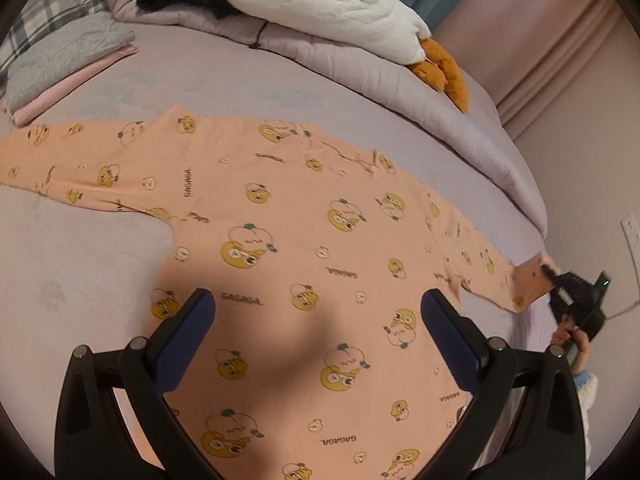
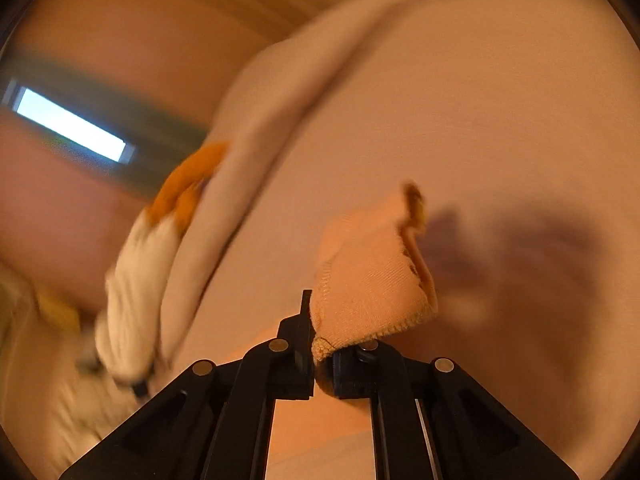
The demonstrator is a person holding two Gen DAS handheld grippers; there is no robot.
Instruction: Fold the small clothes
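Lilac bed (image 1: 240, 76) bears peach shirt (image 1: 304, 220); right gripper (image 2: 316, 344) clamps its cuff (left gripper (image 1: 318, 316) gapes, empty).

A lilac sheet is covering the bed (image 1: 240, 76), with a rumpled quilt (image 1: 460, 128) lying along its far edge. Pinkish curtains (image 1: 552, 60) are hanging beyond, and a wall socket (image 1: 633, 236) is showing beside them.

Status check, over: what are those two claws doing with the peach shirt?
Right claw shut on sleeve cuff. Left claw open above shirt, which lies flat on bed. Nothing in the way.
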